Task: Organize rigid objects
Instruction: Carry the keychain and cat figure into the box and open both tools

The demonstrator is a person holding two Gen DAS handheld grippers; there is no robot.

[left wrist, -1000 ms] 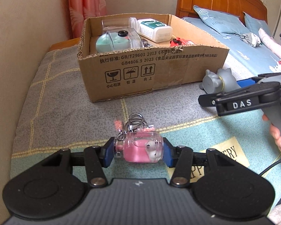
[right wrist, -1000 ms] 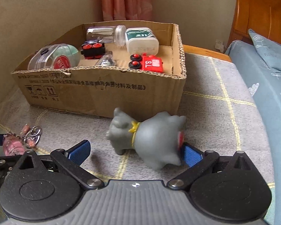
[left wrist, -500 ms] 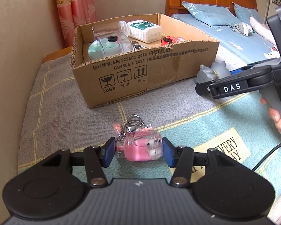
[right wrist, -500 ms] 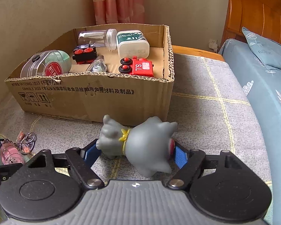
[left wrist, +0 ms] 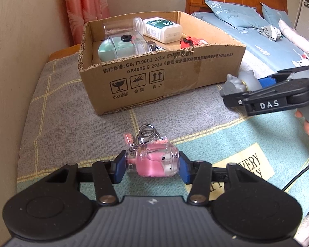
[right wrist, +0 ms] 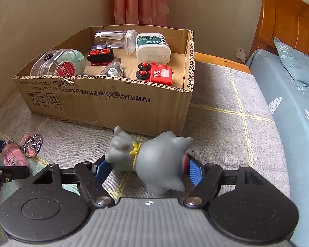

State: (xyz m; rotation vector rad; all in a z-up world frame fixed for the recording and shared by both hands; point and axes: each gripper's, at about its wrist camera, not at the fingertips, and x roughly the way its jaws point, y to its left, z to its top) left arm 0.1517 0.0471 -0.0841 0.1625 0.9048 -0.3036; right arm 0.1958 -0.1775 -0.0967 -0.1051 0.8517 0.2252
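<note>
Pink liquid fills the little clear keychain bottle that your left gripper has clamped between its blue pads, one pad pressed on each end. Its metal rings hang off the far side at about 12 o'clock, over the grey blanket. From your right wrist camera that same bottle sits low at 9 o'clock.

Your right gripper is clenched on the grey toy animal, which lies on its side: the left pad is against its head end, the right pad against the red patch on its rear. From the left wrist camera you see that toy at 2 o'clock, just beside the right corner of the cardboard box, with your right gripper reaching in from 3 o'clock.

The box stands at 12 o'clock from both grippers. Inside it you have a clear jar on its side, a white and green case, a mint-green round container, a black block with red buttons, and a red toy marked SL. At 3 o'clock from your right gripper lies the blue bedding.
</note>
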